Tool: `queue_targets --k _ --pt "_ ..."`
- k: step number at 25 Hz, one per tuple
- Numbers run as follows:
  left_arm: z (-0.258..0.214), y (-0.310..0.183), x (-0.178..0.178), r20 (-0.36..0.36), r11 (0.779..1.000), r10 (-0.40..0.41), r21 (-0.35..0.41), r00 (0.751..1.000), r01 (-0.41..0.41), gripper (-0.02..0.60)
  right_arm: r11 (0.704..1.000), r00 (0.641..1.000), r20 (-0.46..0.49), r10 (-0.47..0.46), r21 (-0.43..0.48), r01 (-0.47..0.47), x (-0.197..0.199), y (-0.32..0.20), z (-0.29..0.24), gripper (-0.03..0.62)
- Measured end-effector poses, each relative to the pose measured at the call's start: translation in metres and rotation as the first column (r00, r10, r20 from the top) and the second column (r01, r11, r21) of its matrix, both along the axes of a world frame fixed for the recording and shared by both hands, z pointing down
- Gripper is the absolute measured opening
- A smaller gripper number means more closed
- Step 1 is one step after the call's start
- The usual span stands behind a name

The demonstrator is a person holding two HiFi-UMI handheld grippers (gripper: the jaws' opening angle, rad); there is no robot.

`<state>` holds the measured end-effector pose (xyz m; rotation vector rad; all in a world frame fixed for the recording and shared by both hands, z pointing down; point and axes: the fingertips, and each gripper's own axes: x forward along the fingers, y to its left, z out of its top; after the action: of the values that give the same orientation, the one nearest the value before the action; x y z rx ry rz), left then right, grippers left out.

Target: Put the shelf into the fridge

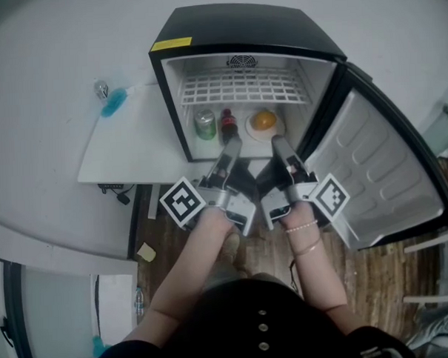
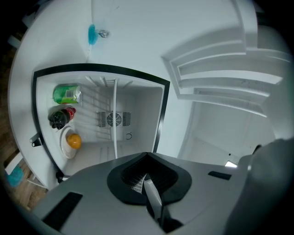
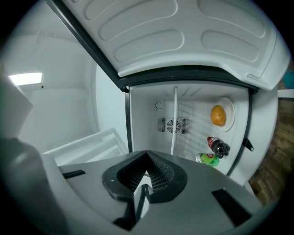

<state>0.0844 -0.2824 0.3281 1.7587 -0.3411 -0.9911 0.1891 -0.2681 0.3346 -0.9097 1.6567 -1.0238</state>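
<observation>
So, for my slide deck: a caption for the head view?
Left gripper and right gripper before the open fridge, wire shelf seated above can, bottle and orange.

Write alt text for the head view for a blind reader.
An open black mini fridge has a white wire shelf across its upper part; below sit a green can, a dark red-labelled bottle and an orange fruit on a white plate. A person points the left hand-held gripper and right hand-held gripper at the opening.
</observation>
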Motion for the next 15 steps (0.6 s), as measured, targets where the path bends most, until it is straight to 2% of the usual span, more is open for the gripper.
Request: queue_targets --k 6,10,15 --pt "0.005 0.007 -0.003 -0.012 1.0 0.007 -0.018 1.0 -0.007 0.006 1.0 1.0 0.02 0.007 -0.015 -0.007 0.002 0.005 0.006 0.009" --pt "0.005 0.009 -0.006 0.009 1.0 -0.003 0.004 1.0 0.003 0.006 1.0 1.0 0.023 0.006 -0.023 -0.005 0.001 0.008 0.01 0.009" --pt "0.011 0.01 -0.005 0.022 1.0 -0.003 -0.004 1.0 0.003 0.006 0.999 1.0 0.022 -0.006 -0.032 0.007 -0.002 0.008 0.015 0.009"
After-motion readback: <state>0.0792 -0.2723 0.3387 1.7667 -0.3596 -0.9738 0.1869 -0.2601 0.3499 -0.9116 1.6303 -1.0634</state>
